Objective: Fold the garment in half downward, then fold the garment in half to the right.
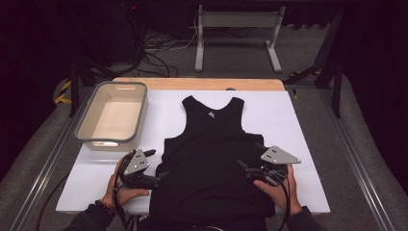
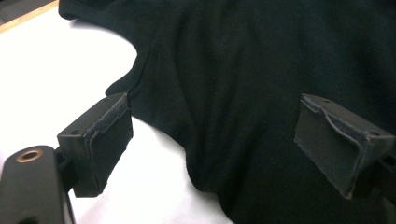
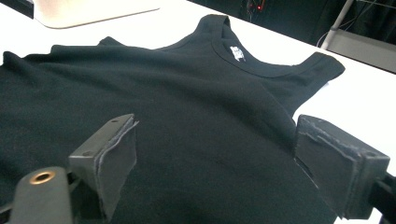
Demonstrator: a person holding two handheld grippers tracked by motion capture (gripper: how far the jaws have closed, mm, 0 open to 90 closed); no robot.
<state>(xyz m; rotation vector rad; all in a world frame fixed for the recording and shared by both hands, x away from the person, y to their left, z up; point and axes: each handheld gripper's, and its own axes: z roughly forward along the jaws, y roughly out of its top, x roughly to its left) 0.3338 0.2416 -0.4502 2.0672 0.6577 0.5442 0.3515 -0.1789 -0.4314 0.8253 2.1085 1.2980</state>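
While tank top (image 1: 211,159) lies flat, bin (image 1: 113,115) flanks it.

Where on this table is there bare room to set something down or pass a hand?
Bare white table lies right of the black tank top, and a strip lies beyond its straps up to the wooden edge. The grey bin crowds the far left; the left tongs and right tongs crowd the shirt's sides.
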